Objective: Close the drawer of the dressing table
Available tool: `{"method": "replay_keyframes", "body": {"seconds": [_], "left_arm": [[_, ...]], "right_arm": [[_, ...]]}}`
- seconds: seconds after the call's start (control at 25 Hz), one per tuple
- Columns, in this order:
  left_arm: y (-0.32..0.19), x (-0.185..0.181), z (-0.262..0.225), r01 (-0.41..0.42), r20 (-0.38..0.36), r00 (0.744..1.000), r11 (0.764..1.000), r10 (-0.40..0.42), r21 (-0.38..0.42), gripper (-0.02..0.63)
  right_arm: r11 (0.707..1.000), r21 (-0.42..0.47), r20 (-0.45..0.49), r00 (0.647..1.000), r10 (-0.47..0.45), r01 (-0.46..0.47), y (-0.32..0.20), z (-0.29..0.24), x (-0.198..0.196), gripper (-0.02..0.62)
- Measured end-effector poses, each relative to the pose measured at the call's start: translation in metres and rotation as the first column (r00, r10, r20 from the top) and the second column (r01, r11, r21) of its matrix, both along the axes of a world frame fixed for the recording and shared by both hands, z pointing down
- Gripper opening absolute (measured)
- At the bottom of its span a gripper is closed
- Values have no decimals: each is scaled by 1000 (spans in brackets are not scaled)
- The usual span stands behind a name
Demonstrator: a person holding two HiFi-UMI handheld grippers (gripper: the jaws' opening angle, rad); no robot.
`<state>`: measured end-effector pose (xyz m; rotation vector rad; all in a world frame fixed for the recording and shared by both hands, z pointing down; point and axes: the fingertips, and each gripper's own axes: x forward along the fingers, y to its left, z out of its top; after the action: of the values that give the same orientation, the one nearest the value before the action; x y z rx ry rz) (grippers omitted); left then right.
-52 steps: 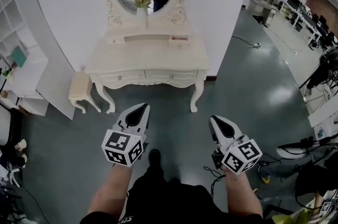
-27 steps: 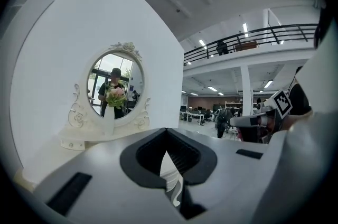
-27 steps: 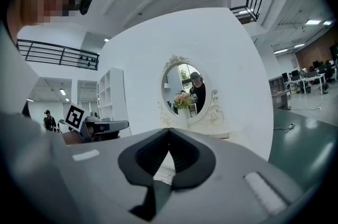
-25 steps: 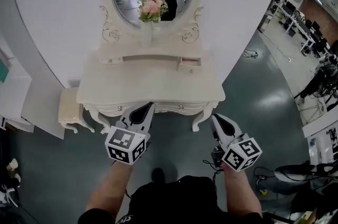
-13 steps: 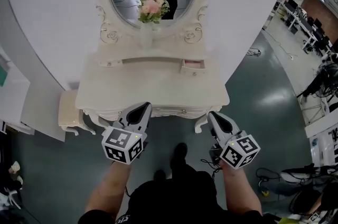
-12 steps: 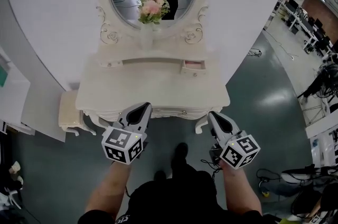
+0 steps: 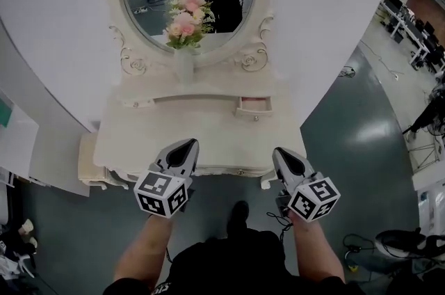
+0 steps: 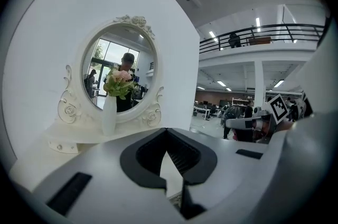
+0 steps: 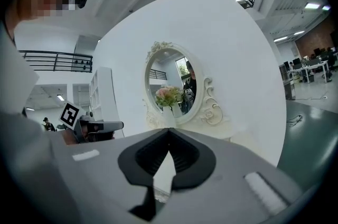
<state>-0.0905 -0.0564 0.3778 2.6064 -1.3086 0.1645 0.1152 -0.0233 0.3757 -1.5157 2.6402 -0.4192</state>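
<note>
step: we judged the reach unfinished, best ended by a square, straight push on the drawer front | target: small cream drawer stood pulled out on the ornate cream dressing table's upper shelf, well apart from both grippers | left grey two-jaw gripper: clenched, empty | right grey two-jaw gripper: clenched, empty, nearer that drawer

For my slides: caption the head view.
Both shut, the left hand-held gripper and right hand-held gripper face a white dressing table whose small drawer stands open.
</note>
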Motion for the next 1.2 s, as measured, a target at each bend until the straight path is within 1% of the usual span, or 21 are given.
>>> {"method": "replay_keyframes", "body": {"seconds": [0.12, 0.28, 0.4, 0.52, 0.68, 0.72, 0.76, 0.8, 1.0, 1.2], "left_arm": [[-33, 19, 0, 12, 18, 1000, 1000, -12, -10, 5], [-69, 48, -2, 24, 30, 999, 1000, -23, -20, 5], [-86, 64, -2, 27, 43, 999, 999, -26, -24, 5], [-99, 72, -2, 35, 36, 999, 999, -34, -23, 5], [-111, 76, 5, 23, 36, 999, 999, -22, -33, 5], [-114, 76, 6, 18, 35, 999, 999, -17, -33, 5], [-117, 75, 8, 13, 33, 999, 999, -12, -33, 5], [-120, 73, 9, 7, 32, 999, 999, -6, -32, 5], [-131, 62, 20, -31, 17, 999, 998, 32, -47, 5], [-142, 53, 39, -74, 8, 997, 995, 74, -67, 5]], "right_arm": [[1000, -8, -5, 1000, -11, 11, -36, 3, 17, 9], [999, -36, 18, 999, -34, 34, -78, 8, 40, 9], [997, -42, 15, 998, -65, 66, -100, 10, 45, 11], [995, -53, -10, 997, -82, 82, -118, 16, 46, 11], [993, -87, -17, 997, -82, 80, -129, 27, 41, 11], [992, -97, -24, 996, -84, 82, -131, 31, 39, 30], [991, -109, -32, 996, -85, 82, -133, 35, 35, 79], [990, -122, -40, 996, -82, 76, -136, 39, 32, 95], [980, -199, -83, 996, -29, 12, -148, 65, 22, 132], [965, -255, -131, 991, 23, -56, -157, 92, 12, 143]]}}
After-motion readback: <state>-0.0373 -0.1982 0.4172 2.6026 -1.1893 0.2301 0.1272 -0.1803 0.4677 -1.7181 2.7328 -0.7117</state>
